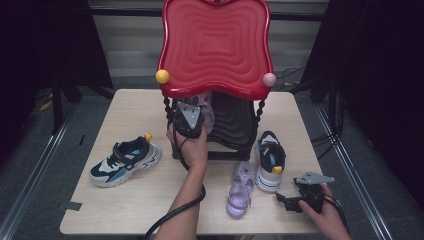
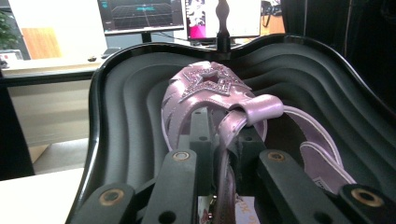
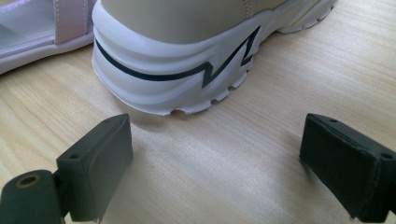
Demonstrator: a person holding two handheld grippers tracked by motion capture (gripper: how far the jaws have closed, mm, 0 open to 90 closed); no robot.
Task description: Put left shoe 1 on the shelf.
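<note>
Under the red shelf, left tool (image 2: 219, 154) pinches sandal strap (image 2: 243, 116).

Held pink sandal (image 1: 206, 111) mostly hidden under red top shelf (image 1: 215, 45) in high view. Heel end of sandal cut off by bottom edge in left gripper view. Upper of white sneaker (image 3: 196, 60) cut off at top in right gripper view.

No legible text anywhere. Monitors (image 2: 140, 14) behind the shelf show graphics only, too small to read. A label under the sandal (image 2: 219, 93) near the jaws carries faint print, unreadable. Sneaker (image 3: 187, 56) sole has a black zigzag line, no lettering.
</note>
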